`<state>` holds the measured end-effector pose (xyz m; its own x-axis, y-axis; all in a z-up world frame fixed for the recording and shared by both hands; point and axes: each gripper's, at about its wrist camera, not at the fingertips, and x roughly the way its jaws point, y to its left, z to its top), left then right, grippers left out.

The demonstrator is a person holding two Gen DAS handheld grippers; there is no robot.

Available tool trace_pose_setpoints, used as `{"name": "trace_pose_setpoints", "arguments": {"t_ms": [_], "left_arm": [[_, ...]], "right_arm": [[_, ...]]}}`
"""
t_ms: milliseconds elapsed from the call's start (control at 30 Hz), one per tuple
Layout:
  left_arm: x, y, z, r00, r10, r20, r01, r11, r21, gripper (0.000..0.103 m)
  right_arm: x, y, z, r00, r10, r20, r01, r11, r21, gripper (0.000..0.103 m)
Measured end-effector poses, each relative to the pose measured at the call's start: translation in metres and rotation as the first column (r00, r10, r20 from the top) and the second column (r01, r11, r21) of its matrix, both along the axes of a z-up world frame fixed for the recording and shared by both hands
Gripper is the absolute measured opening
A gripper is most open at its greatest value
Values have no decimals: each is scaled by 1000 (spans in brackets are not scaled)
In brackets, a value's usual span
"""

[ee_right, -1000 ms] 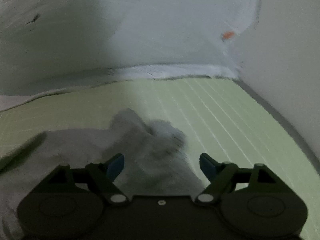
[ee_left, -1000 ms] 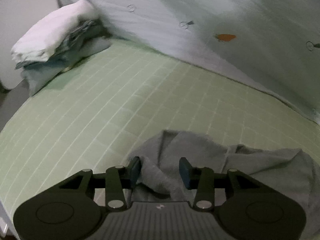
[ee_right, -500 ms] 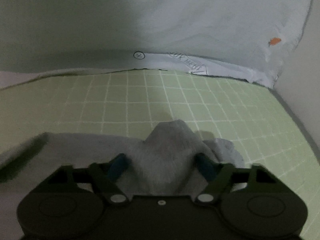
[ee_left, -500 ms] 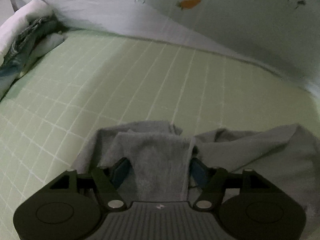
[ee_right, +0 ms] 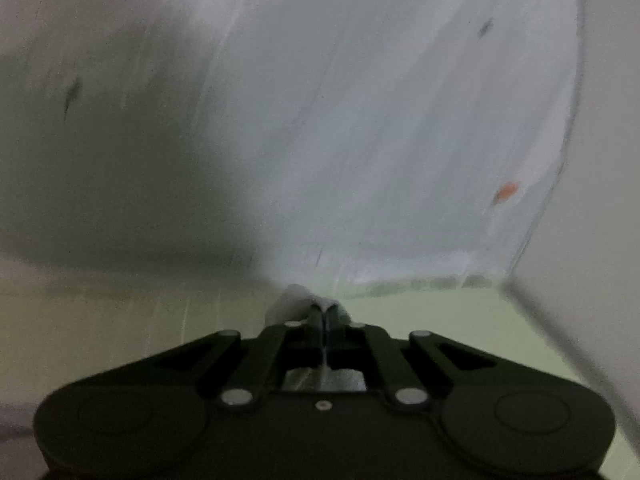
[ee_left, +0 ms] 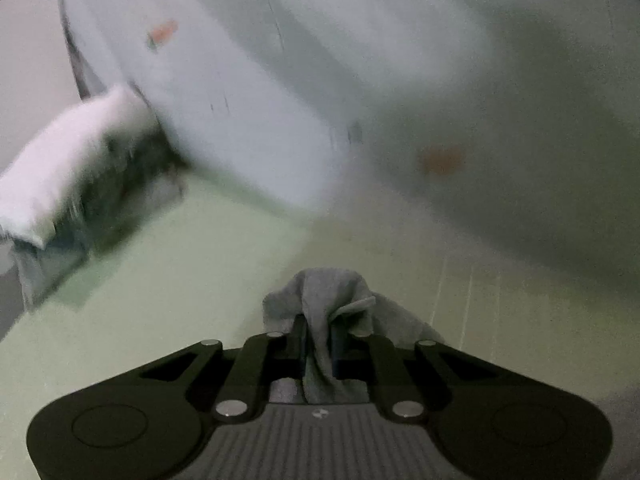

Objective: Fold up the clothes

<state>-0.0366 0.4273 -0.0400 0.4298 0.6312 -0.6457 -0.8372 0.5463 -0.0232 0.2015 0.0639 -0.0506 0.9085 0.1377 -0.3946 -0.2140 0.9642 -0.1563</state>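
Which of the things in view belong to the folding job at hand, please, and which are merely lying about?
Job: grey garment, pinched by left gripper and right gripper.

Lying about: stack of folded clothes, patterned quilt, green checked sheet.

Our left tongs (ee_left: 320, 330) are drawn in close on a bunched fold of the grey garment (ee_left: 324, 300), the cloth pinched between the two fingers and spilling up over their tips. Our right tongs (ee_right: 322, 316) are pressed nearly together, and seem to clamp a thin edge of the same fabric, though blur makes this hard to confirm. Both point forward, roughly level.
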Motion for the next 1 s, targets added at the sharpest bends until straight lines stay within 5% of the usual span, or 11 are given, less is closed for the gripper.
{"name": "trace_pose_setpoints", "arguments": {"t_ms": [133,267,367,500,700,800,833,1000], "left_arm": [[-29,-8,50,989,23,143,-29,999,39,11],[-68,-26,68,988,65,139,-82,989,120,10],[-98,-26,54,986,92,137,-96,995,24,10],[-119,-52,19,998,60,32,-59,997,-43,11],[-144,-70,-27,995,64,-78,-77,983,-169,15],[-146,-70,-30,995,61,-83,-76,976,-203,21],[-146,-70,-30,995,59,-83,-76,974,-212,25],[-138,-65,-37,996,63,-68,-80,957,-280,57]], "right_arm": [[-29,-27,53,991,-34,131,27,998,57,1],[-68,-63,76,982,-59,180,48,997,64,1],[-93,-87,64,993,-66,96,58,994,88,1],[-126,-105,11,992,-91,-93,94,995,28,1],[-157,-120,-48,915,-172,-366,167,985,-46,3],[-157,-116,-44,927,-164,-338,156,986,-50,27],[-156,-113,-41,934,-159,-319,152,987,-46,42],[-139,-98,-30,949,-125,-291,137,990,22,53]]}}
